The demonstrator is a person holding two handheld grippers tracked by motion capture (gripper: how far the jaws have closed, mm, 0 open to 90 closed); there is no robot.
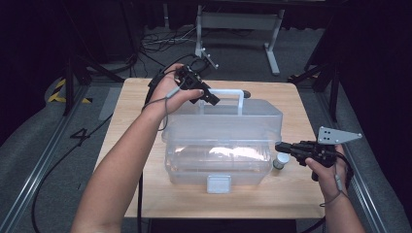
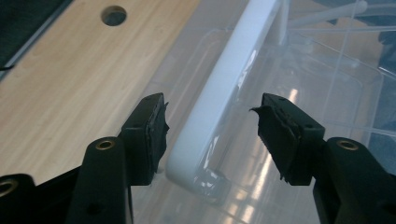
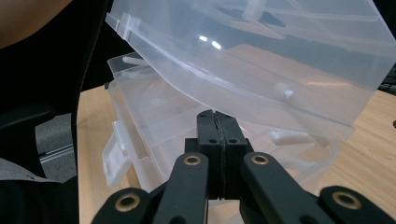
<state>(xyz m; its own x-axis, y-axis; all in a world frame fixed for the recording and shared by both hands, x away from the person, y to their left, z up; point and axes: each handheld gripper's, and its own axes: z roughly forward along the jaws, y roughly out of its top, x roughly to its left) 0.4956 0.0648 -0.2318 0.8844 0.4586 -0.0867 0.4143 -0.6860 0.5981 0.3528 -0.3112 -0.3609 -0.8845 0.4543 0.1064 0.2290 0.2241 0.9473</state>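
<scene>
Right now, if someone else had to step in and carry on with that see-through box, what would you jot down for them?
Left tool: open, jaws either side of the white handle on the box lid, pads not touching it.
Right tool: shut, holding nothing, at the right end of the clear plastic box.
Lid: raised, tilted over the base. Front latch hangs undone.
Small grey-capped jar: stands on the table by the box's right end.
Done: box unlatched and opened.
Left: probably the jar's turn; whether it goes in is a guess.

Place: lab or recording studio
Signs: dark curtained surround, floor rails (image 1: 34,179), loose cables (image 1: 160,41), lone wooden table (image 1: 145,97), hazard tape (image 1: 60,90)
</scene>
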